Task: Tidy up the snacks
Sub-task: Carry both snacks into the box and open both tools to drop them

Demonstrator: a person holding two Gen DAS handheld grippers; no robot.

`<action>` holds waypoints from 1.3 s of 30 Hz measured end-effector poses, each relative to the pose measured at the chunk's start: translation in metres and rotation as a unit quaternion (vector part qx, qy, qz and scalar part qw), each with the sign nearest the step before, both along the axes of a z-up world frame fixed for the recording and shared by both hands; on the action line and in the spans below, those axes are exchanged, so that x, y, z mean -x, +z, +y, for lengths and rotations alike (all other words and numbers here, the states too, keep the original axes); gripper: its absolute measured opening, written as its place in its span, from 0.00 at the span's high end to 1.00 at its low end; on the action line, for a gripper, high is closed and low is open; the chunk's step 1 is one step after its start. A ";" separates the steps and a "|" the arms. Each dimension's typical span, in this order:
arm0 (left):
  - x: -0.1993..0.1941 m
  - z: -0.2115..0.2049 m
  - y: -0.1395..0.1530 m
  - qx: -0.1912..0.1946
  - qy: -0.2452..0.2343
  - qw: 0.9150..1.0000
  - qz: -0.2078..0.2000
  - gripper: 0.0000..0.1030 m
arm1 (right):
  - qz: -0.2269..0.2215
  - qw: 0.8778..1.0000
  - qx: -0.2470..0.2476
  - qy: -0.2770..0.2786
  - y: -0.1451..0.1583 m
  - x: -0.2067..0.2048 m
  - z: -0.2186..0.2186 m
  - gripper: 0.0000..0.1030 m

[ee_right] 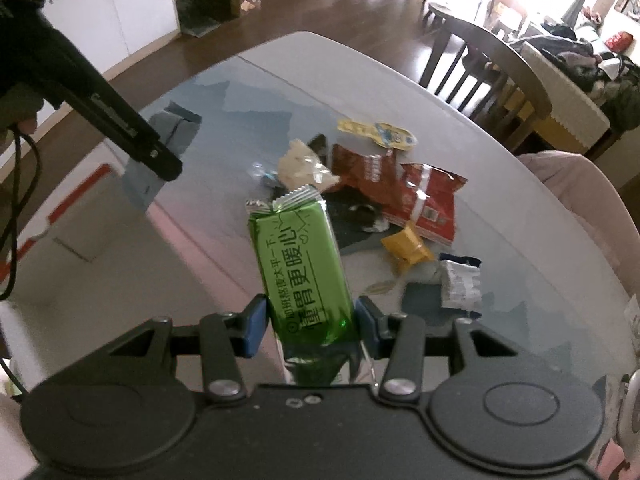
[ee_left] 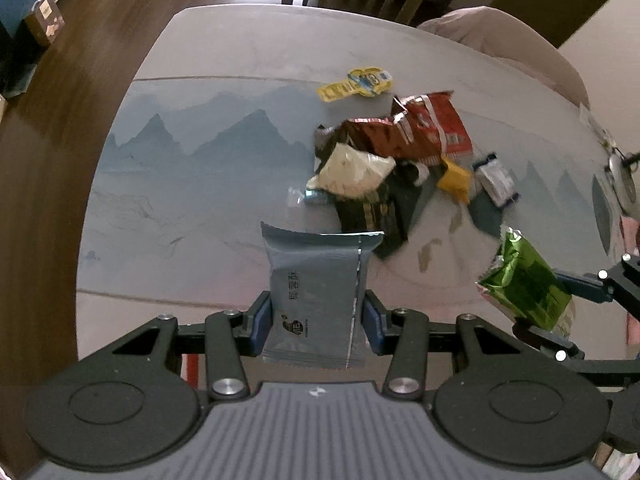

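Glossy green packet [ee_right: 306,276]; matte grey-blue packet [ee_left: 316,300], both gripped.

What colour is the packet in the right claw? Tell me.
Shiny green packet with dark lettering, clearest in the right wrist view.

Home dining area, wooden chairs [ee_right: 476,68] at a grey surface [ee_left: 240,52], dark wood floor [ee_right: 344,4], cluttered sofa [ee_right: 576,52] beyond.

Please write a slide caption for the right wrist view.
Right tongs grip a green snack packet above the table's snack pile.
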State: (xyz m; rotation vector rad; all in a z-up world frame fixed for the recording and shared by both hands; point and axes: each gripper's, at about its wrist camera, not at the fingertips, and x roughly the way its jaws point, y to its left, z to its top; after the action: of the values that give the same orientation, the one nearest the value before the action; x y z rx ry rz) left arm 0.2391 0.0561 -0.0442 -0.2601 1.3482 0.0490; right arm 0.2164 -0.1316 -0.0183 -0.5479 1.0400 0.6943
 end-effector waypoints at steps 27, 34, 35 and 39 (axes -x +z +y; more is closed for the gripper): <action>0.121 -0.029 -0.066 -0.055 -0.083 0.992 0.080 0.55 | 0.079 0.996 0.014 0.028 -0.073 0.129 0.051 0.55; 0.121 -0.039 -0.094 -0.068 -0.097 0.987 0.110 0.55 | 0.078 0.995 0.051 0.024 -0.107 0.135 0.060 0.55; 0.121 -0.040 -0.097 -0.070 -0.098 0.986 0.114 0.55 | 0.081 0.995 0.054 0.023 -0.111 0.136 0.060 0.55; 0.122 -0.042 -0.107 -0.072 -0.103 0.984 0.129 0.55 | 0.092 0.994 0.056 0.019 -0.121 0.137 0.062 0.55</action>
State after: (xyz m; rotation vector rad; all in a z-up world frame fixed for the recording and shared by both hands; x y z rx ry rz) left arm 0.1169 0.0146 -0.1516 0.0098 1.6151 0.0061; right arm 0.0789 -0.0700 -0.1392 -0.6114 1.2493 0.7331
